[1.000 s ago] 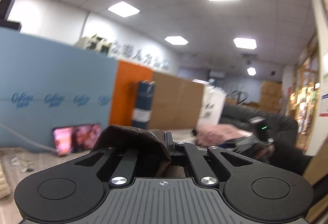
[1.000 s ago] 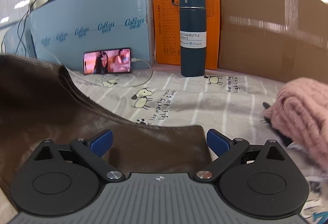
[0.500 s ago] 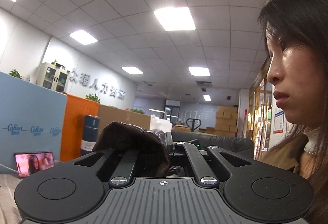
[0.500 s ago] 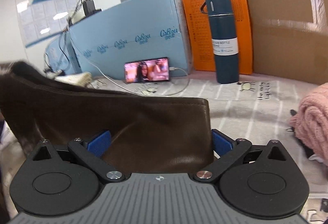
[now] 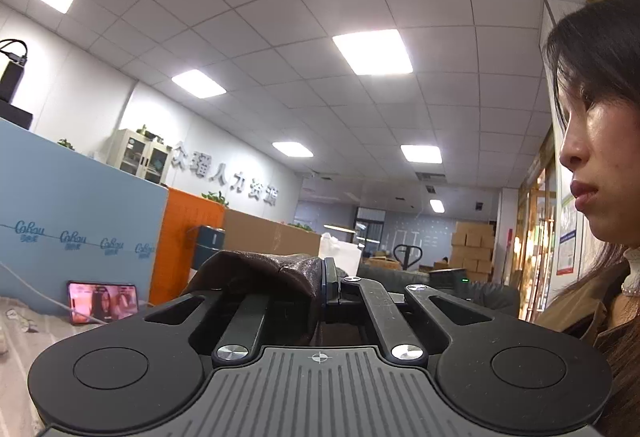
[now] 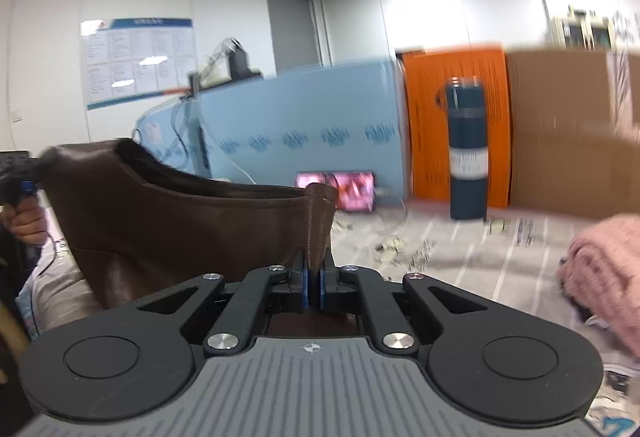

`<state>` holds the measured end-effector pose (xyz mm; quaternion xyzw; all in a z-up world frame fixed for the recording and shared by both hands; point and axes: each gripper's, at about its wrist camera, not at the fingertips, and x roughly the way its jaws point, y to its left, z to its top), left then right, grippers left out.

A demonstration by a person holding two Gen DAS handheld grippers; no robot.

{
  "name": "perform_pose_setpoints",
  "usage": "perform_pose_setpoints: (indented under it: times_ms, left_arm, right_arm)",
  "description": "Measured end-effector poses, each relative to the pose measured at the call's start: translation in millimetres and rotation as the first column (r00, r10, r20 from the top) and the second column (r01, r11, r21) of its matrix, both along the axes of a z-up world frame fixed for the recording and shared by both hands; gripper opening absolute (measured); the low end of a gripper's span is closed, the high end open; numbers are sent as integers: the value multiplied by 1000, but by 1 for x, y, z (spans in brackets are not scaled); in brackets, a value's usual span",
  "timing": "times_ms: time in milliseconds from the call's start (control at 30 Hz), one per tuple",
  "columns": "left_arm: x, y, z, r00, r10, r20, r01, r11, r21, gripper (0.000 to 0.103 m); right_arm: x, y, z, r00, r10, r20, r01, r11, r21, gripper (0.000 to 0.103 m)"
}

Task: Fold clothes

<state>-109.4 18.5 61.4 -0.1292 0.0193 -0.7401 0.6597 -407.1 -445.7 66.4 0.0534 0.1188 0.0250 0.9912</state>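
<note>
A dark brown leather-like garment (image 6: 180,229) hangs in the air, stretched between both grippers above the table. My right gripper (image 6: 314,285) is shut on one edge of it, the jaws pinched tight on a fold. My left gripper (image 5: 322,285) is shut on the other end (image 5: 260,273), bunched over its left finger; this view points up at the ceiling. In the right wrist view the left gripper (image 6: 22,185) shows at the far left, held by a hand. A pink knitted garment (image 6: 604,269) lies on the table at the right.
A printed tablecloth (image 6: 460,249) covers the table. At the back stand a blue thermos (image 6: 467,153), a phone playing video (image 6: 336,189), a blue panel (image 6: 304,125), an orange box (image 6: 428,125) and cardboard (image 6: 568,133). The person's face (image 5: 592,165) is close on the right.
My right gripper has shut on the garment's edge and risen. The garment has lifted off the table and hangs between the grippers. The left wrist view tilted up toward the ceiling.
</note>
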Motion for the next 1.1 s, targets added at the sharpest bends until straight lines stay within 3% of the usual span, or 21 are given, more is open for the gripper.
perform_pose_setpoints:
  times_ms: [133,333,433,533,633,700,767,900,967,1000,1100]
  left_arm:
    - [-6,17,-10,1000,-16,-25,17,999,45,3]
    - [2,29,-44,991,7,-134,19,981,194,8]
    - [13,29,-57,982,59,-180,-12,967,255,13]
    - [17,29,-64,981,97,-170,-40,949,314,20]
    - [21,42,-62,977,162,-142,-105,934,340,41]
    - [27,61,-58,969,206,-136,-155,937,313,65]
    - [41,74,-52,950,275,-147,-227,933,281,76]
    - [79,70,-41,893,395,-217,-336,904,266,77]
    - [101,50,-40,887,394,-242,-323,903,285,78]
    - [112,35,-40,877,409,-251,-325,892,314,79]
    - [145,-20,-45,832,495,-250,-345,815,465,79]
  right_arm:
    - [-52,33,7,997,-31,68,33,999,-38,5]
    - [-103,78,-14,996,-85,25,85,996,-17,5]
    - [-123,84,-21,993,-113,24,112,993,23,14]
    - [-136,79,-18,986,-145,81,142,989,40,21]
    - [-144,64,-15,971,-201,127,195,979,61,38]
    - [-146,51,-14,957,-253,144,243,967,79,50]
    - [-142,31,-17,941,-313,126,300,947,115,57]
    - [-109,-17,-38,911,-413,21,394,882,257,74]
    - [-84,-36,-48,897,-439,-52,433,850,301,75]
    - [-72,-44,-53,894,-440,-87,443,837,321,77]
    - [-37,-58,-66,891,-416,-181,453,820,349,78]
